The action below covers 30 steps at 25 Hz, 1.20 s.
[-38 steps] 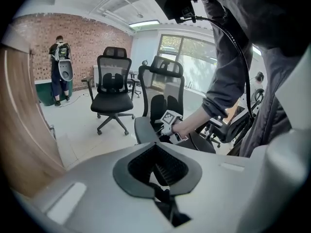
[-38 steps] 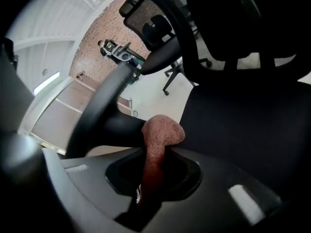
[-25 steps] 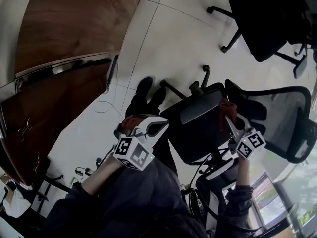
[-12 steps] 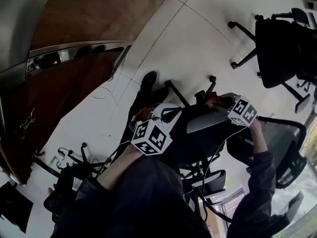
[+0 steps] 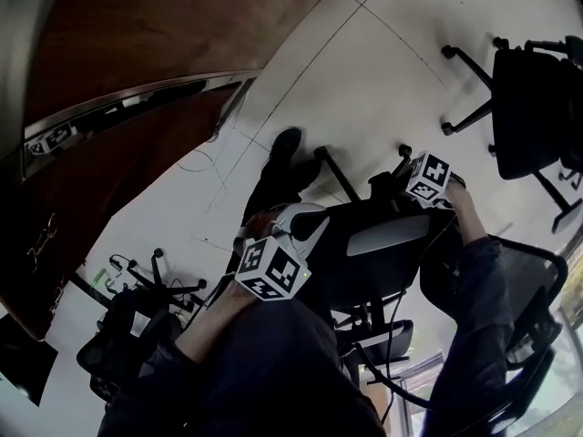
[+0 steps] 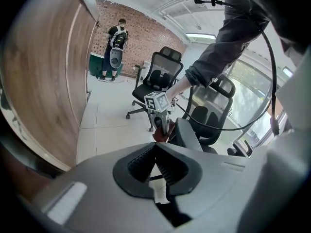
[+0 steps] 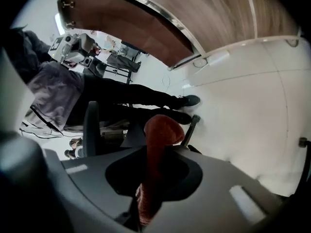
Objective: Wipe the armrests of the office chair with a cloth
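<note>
wiping stroke: right gripper (image 7: 156,154) clamps red cloth (image 7: 160,130) at far end of armrest (image 5: 387,238), centre-right of frame; left gripper (image 6: 156,148) closed, empty, centre. next move likely calls for dragging cloth along armrest.

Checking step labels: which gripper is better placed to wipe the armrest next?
Right. The right gripper is shut on the red cloth at the end of the armrest; the left gripper is shut, empty.

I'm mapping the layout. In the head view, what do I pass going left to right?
Wooden table → left claw → right claw, holding the red cloth → black office chair at the right edge.
</note>
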Available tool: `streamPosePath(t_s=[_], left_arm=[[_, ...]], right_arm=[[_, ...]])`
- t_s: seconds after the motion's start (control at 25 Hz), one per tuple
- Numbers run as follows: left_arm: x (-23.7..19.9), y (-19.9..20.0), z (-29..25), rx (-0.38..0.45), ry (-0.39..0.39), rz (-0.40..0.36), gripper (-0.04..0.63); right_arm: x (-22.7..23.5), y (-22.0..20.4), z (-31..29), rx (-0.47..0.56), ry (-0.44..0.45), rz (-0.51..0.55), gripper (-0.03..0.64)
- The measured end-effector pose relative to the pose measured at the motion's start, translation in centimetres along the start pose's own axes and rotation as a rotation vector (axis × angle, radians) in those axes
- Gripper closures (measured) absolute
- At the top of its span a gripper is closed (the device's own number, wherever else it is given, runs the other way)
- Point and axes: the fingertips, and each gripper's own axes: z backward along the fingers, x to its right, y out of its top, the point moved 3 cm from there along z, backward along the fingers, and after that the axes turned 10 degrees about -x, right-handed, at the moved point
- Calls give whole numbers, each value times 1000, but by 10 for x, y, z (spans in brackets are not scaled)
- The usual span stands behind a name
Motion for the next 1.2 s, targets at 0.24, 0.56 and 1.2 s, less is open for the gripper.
streamPosePath(t_s=[0.24,0.56,1.2], left_arm=[[2,-2,-14,-28,-19,6,580],[9,-6,-24,-49,-50,-4,580],[18,1,-11,-31,-76,1,580]], right_arm=[[40,-1,-41,-20,-1,-60,563],[24,3,-34,23,43,-3,563],[25,10,-36,8,112,-14,563]])
